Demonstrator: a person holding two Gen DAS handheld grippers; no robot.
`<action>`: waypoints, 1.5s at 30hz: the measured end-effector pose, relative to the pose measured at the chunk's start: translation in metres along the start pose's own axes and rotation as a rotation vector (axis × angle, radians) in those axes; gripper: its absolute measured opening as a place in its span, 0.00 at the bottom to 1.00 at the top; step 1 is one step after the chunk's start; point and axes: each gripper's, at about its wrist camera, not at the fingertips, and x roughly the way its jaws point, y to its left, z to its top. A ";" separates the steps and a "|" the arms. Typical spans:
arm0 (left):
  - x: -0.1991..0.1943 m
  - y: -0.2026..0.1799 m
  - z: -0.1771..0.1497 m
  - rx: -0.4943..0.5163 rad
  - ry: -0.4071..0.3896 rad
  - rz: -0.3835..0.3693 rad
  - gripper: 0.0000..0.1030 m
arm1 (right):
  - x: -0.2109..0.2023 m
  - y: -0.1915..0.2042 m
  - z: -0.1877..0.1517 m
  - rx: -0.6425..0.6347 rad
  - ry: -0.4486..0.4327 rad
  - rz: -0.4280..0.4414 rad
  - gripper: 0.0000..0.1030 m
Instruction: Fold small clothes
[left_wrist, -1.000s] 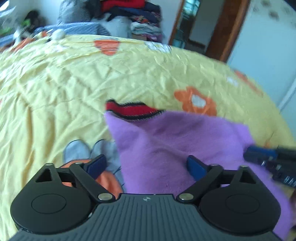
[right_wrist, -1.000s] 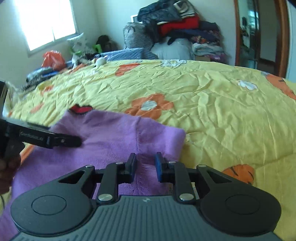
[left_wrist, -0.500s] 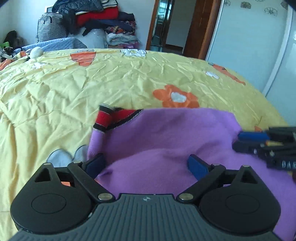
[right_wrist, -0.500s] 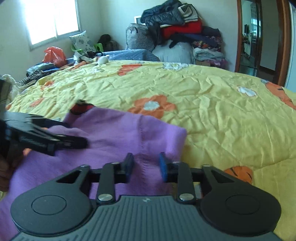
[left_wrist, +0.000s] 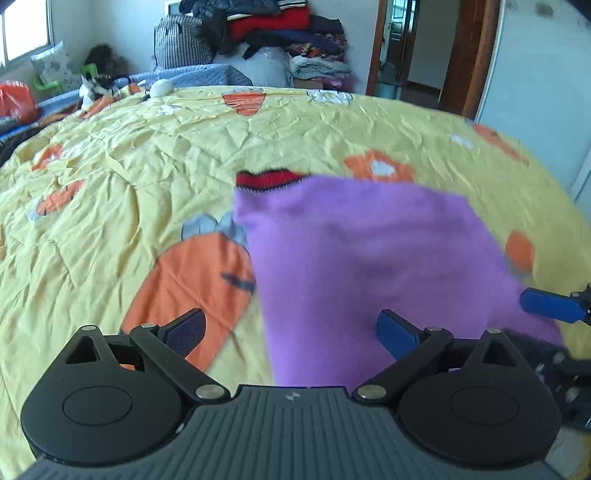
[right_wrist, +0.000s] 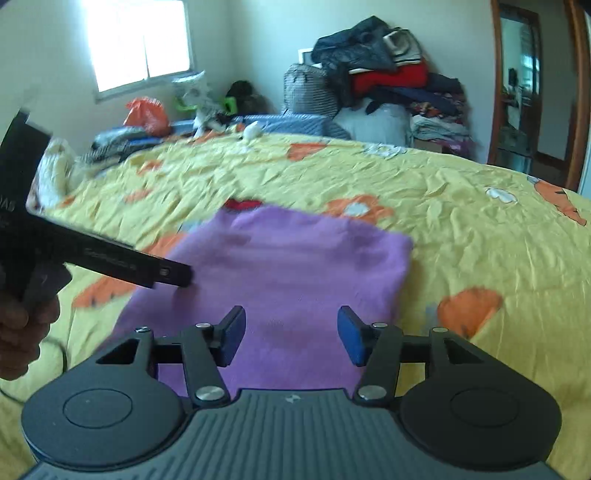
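A folded sweater (left_wrist: 369, 258) lies flat on the bed (left_wrist: 147, 177), its cuff (left_wrist: 269, 179) sticking out at the far left corner. The left gripper (left_wrist: 291, 332) hangs over the sweater's near left edge, and the right gripper (right_wrist: 291, 336) over its near right part. Behind the bed, a pile of clothes (right_wrist: 388, 74) stands against the wall, a window (right_wrist: 140, 40) to its left and a doorway (right_wrist: 532, 92) to its right.

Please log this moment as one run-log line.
step: fold released | left hand-held gripper: open, empty | right hand-held gripper: opening, empty | sweater: folded, flat on bedspread
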 end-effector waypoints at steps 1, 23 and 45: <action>0.002 -0.005 -0.004 0.017 -0.004 0.019 0.96 | 0.008 0.000 -0.005 -0.021 0.028 -0.031 0.53; -0.043 0.008 -0.038 -0.096 0.039 -0.039 0.94 | -0.044 0.002 -0.041 0.030 0.010 -0.109 0.74; -0.059 0.004 -0.095 0.120 0.051 0.073 0.99 | -0.033 -0.007 -0.029 -0.075 -0.093 -0.321 0.80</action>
